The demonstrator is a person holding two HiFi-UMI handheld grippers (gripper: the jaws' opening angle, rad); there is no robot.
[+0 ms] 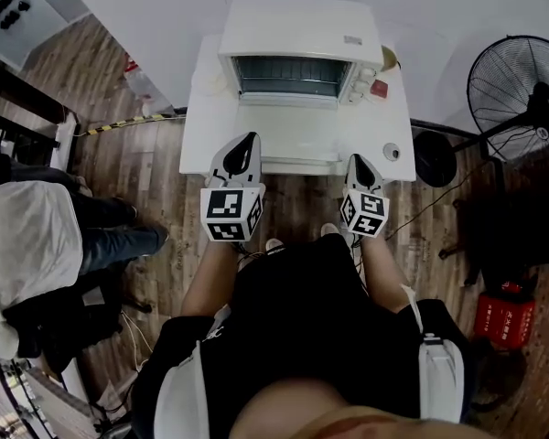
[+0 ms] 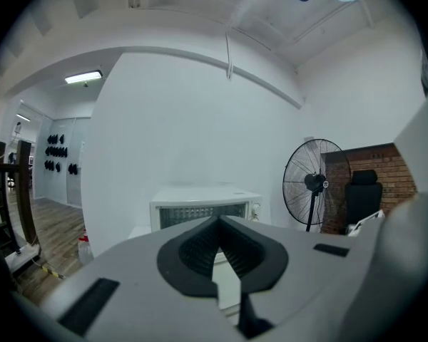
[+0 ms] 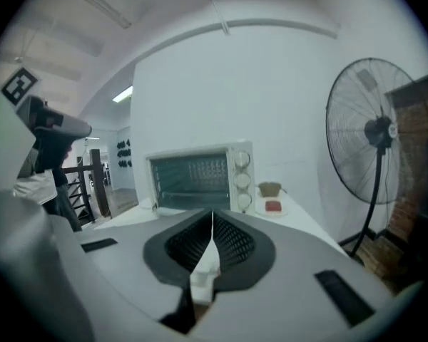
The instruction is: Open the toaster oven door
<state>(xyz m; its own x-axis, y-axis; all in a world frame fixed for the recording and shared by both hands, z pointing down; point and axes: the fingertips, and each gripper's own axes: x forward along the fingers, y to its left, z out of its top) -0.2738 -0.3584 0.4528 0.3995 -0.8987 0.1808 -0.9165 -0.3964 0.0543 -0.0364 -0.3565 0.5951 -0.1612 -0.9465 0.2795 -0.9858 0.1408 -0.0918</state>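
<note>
A white toaster oven point(image 1: 297, 35) stands at the back of a white table point(image 1: 201, 135), its dark glass front point(image 1: 288, 76) facing me. Whether its door is ajar I cannot tell. My left gripper point(image 1: 247, 140) hovers over the table's front edge, left of centre, its jaws shut with nothing between them. My right gripper point(image 1: 359, 160) hangs at the front edge further right, also shut and empty. In the left gripper view the left gripper point(image 2: 218, 221) points at the oven point(image 2: 203, 209). In the right gripper view the right gripper point(image 3: 212, 216) points at the oven point(image 3: 196, 177) with three knobs.
A small brown cup point(image 1: 389, 58) and a red item point(image 1: 378, 88) sit right of the oven, a round object point(image 1: 392, 151) near the table's right front. A standing fan point(image 1: 522, 85) is at the right, a red box point(image 1: 503, 318) on the floor, a person point(image 1: 37, 245) at the left.
</note>
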